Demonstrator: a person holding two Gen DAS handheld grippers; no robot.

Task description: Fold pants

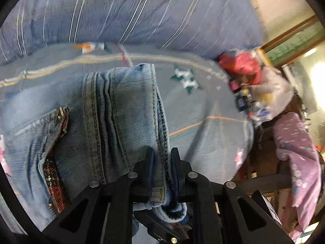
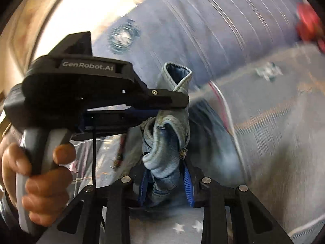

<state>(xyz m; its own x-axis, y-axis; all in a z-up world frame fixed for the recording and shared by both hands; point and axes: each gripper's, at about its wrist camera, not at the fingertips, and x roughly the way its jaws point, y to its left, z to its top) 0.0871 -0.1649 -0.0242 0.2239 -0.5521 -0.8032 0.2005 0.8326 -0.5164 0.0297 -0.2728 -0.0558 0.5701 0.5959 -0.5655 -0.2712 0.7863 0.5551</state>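
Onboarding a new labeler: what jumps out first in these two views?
The jeans fill the left wrist view, a seamed edge clamped in the left tongs above a grey star-print bedspread. In the right wrist view, the right tongs pinch a bunched fold of the same denim, with the other gripper and the hand holding it looming large at left. A striped blue quilt lies behind, motion-blurred.

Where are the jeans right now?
The jeans are held up over the bed's grey star-print sheet, pinched in both claws: the left claw clamps a stitched edge, and the right claw grips bunched denim just below it.
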